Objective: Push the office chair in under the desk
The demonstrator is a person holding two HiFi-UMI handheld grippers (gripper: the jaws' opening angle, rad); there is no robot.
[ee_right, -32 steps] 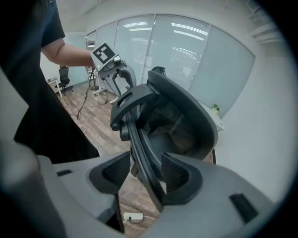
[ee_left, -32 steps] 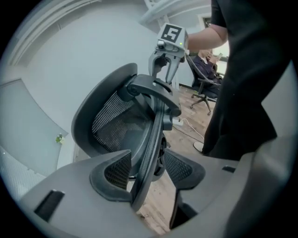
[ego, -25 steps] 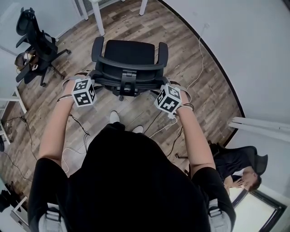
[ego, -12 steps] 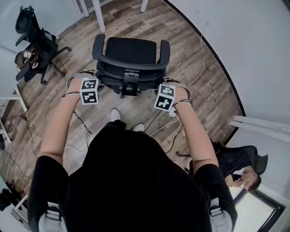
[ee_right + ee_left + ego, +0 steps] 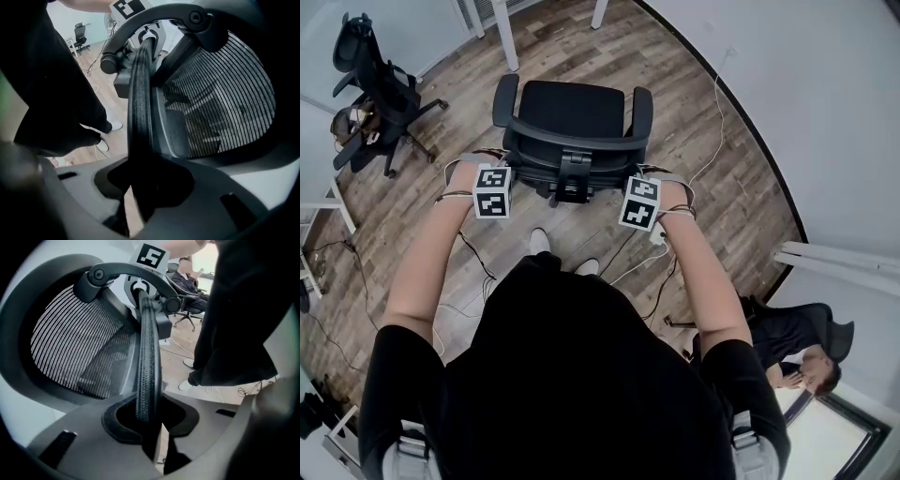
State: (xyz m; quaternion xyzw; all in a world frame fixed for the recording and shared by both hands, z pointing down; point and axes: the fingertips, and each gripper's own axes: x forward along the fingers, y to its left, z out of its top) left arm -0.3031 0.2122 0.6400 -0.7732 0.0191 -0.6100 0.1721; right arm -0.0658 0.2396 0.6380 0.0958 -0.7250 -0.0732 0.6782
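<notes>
Black mesh over a stiff plastic frame: the office chair [image 5: 570, 112] looks fairly heavy but should roll easily on the wood floor [image 5: 694, 159], so the firm backrest rim [image 5: 148, 357], not the yielding mesh, is the place to hold. That rim runs between the fingers of the left gripper [image 5: 150, 416] and the right gripper [image 5: 140, 183], whose jaws have just been closing and now pinch it at 2 spots, the seat lying beyond the fingertips, short of the white desk legs [image 5: 507, 42]. No brand or writing is readable.

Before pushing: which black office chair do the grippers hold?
The middle black mesh office chair: left gripper and right gripper jaws have just been closing on its backrest rim. Corner chair and occupied chair stand apart.
</notes>
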